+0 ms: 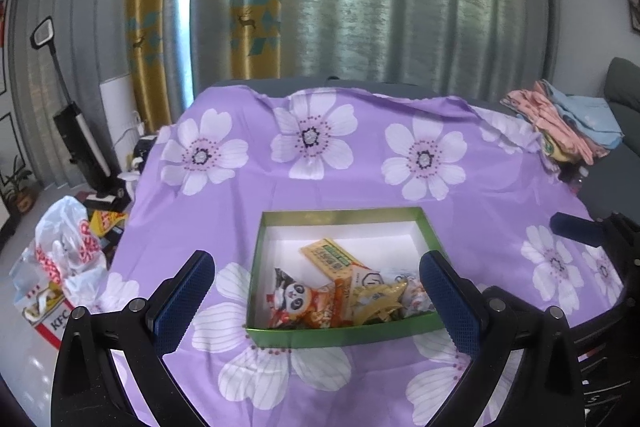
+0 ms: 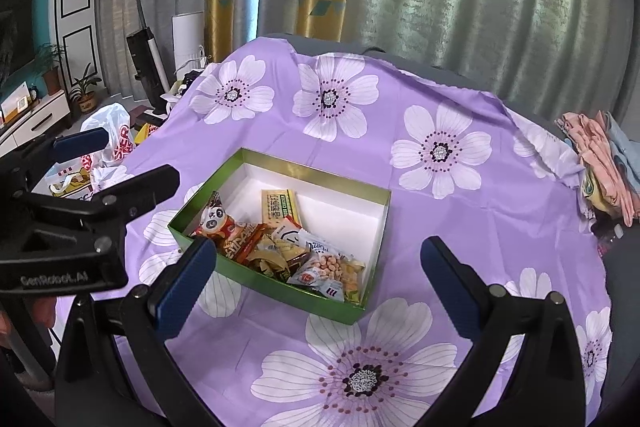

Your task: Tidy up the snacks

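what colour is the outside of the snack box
Green outside, white inside; the box shows best in the right wrist view.

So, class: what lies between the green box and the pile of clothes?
Only bare purple cloth lies between the green box and the clothes, with no snack on it; the right wrist view shows this best.

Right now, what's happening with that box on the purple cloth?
A person holds a two-finger tool in each hand and is tidying snacks. The snack packets lie heaped at one end of the green box, which sits on the flowered cloth. Both the left gripper and the right gripper hover in front of the box, fingers wide apart with nothing held.
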`<state>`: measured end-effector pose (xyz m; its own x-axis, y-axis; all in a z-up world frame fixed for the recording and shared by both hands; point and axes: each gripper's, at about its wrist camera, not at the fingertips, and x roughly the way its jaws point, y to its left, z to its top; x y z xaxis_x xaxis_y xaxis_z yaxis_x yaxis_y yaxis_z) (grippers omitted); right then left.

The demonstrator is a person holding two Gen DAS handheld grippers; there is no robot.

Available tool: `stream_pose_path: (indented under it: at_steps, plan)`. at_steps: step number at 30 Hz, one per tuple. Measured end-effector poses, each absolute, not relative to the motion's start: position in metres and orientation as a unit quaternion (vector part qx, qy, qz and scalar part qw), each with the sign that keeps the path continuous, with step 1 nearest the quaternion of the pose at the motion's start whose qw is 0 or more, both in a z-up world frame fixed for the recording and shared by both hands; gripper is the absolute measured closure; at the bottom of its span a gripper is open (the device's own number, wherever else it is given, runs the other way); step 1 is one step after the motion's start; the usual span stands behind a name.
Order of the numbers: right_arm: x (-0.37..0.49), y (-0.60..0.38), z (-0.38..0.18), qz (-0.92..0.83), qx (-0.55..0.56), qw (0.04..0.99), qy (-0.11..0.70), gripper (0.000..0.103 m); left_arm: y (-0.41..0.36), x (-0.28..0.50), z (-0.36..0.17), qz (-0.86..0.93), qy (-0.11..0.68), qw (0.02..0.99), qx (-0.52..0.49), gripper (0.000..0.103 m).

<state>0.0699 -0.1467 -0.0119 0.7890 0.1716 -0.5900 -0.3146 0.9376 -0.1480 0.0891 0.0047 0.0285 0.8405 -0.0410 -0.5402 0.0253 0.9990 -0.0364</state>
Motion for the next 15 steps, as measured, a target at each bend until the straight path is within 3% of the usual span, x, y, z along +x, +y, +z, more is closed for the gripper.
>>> stream_pose_path:
  at_steps: [15]
  plan:
    - [0.072,-0.143,-0.011,0.13,-0.119,0.94,0.293,0.0,0.02,0.092,0.027,0.027,0.281,0.959,-0.013,0.001]
